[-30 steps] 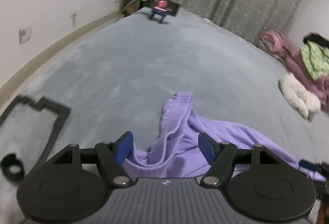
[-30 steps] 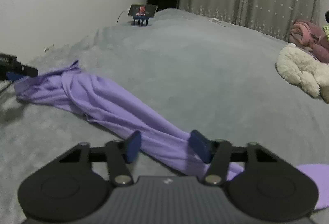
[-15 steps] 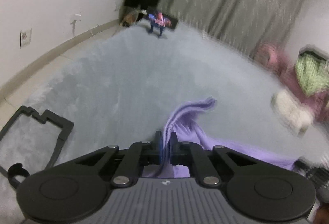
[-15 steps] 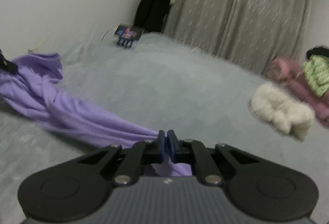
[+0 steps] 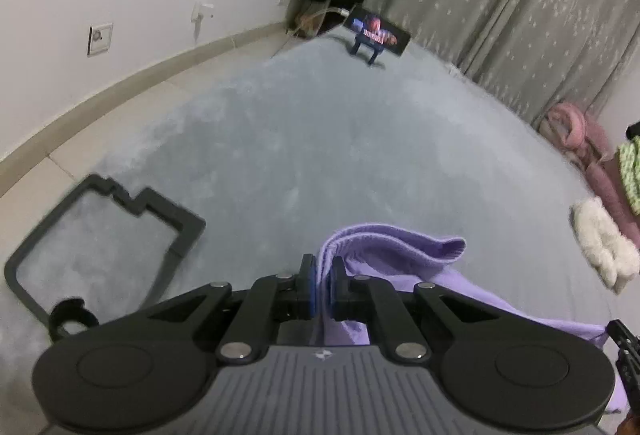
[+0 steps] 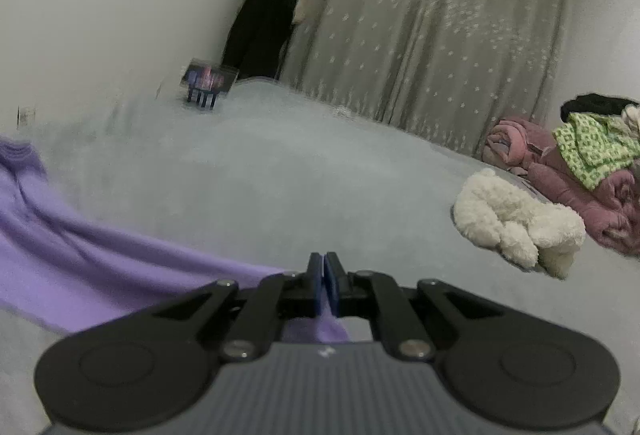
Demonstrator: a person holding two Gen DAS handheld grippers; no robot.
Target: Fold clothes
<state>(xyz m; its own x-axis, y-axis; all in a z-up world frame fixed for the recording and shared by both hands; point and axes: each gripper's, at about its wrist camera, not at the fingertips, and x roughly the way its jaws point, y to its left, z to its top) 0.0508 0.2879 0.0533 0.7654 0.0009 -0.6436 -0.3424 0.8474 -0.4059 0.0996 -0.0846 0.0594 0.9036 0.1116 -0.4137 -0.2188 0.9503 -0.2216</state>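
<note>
A second ago both pairs of tongs stood wide open over the cloth where it lay on the bed; now both have closed on it and lifted it.

The soft lilac knit garment is pinched at its ribbed edge between the blue pads of the left gripper, jaws drawn narrow with a fold of fabric standing up between them. The ribbed band curls forward and to the right of the fingertips, and the rest of the cloth trails down and away to the right, toward the black tip of the other tool at the picture's lower right edge.

In the right wrist view the same lilac garment stretches from the far left, where it is held up, across to the right gripper, whose blue pads are pressed nearly together on the cloth's near end; a small flap shows below the fingers.

Beneath lies the pale grey plush bed cover. To the left rests a black angular plastic frame. Well apart to the right are a fluffy white garment, then a heap of pink and green-patterned clothes. Far off stands a phone on a blue stand, before grey patterned curtains.
</note>
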